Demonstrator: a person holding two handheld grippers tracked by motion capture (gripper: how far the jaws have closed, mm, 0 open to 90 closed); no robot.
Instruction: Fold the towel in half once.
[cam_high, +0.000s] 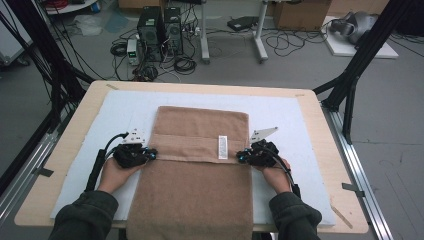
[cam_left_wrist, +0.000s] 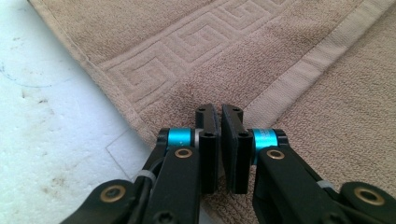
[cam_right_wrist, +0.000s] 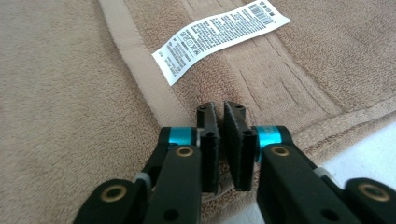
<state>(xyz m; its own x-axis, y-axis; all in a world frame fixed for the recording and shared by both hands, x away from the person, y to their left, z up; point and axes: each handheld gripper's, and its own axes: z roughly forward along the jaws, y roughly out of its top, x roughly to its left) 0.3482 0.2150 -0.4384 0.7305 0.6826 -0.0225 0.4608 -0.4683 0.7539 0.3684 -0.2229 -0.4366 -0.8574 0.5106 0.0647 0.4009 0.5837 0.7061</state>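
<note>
Below, white foam pad (cam_high: 280, 107) tops wooden table (cam_high: 320, 135); cables (cam_high: 165, 60) litter floor.

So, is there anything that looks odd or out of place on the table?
Little stands out. The brown towel lies straight on the white foam mat, though its near end hangs over the table edge. Its white care label lies exposed on the folded-over band. The mat shows brownish stains. Both grippers pinch the fold's ends.

We hold both forearms in from the near edge, sleeves dark, hands wrapped round the gripper bodies. L gripper (cam_high: 150, 153) points inward to the right, jaws pressed together. R gripper (cam_high: 242, 155) points inward to the left, jaws likewise closed. Both sit low, approx. level w/ each other.
</note>
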